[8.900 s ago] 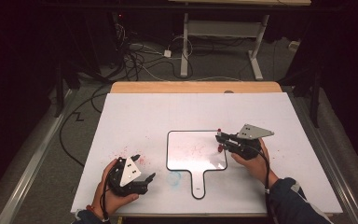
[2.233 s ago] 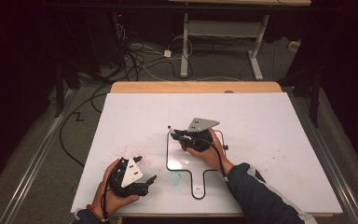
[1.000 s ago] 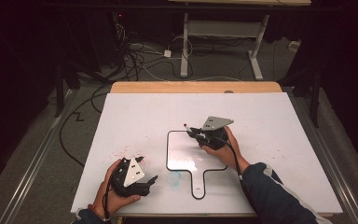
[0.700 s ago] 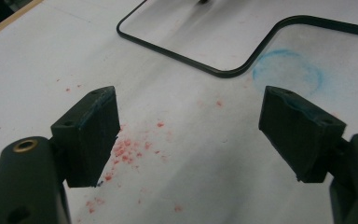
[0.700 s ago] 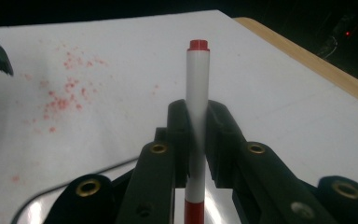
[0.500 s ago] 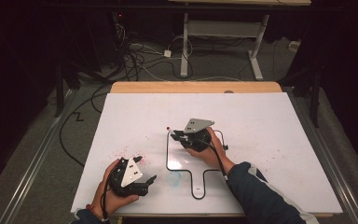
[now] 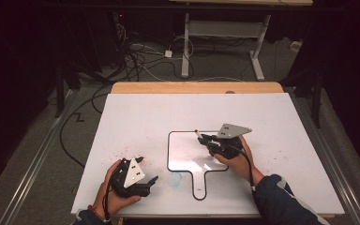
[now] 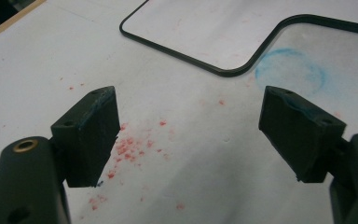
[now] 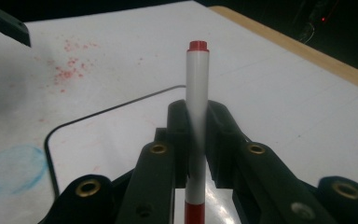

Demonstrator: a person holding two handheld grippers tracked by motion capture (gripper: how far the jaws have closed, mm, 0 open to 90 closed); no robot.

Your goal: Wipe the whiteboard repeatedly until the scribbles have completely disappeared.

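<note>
A small paddle-shaped whiteboard [image 7: 183, 157] with a black rim and a short handle lies on the white table top [image 7: 262, 112]. Above its upper right corner my right gripper [image 7: 205, 138] is shut on a white marker [image 7: 197, 133] with red ends. In the right gripper view the marker [image 9: 196, 79] stands upright between the two jaws of the right gripper [image 9: 196, 114], over the whiteboard [image 9: 121, 135]. Near the table's front left my left gripper [image 7: 147, 169] rests open. Its jaws stand wide apart in the left gripper view, with nothing in the left gripper [image 8: 191, 112].
Red specks [image 8: 130, 144] dot the table under the left gripper. A blue smudge [image 8: 289, 70] marks the table beside the whiteboard's handle. A wooden edge [image 7: 197, 87] runs along the table's far side. Cables lie on the floor [image 7: 136, 51] beyond it.
My right gripper carried the marker left across the top of the whiteboard, then back right to the board's upper right corner. The left gripper has stayed where it was.
</note>
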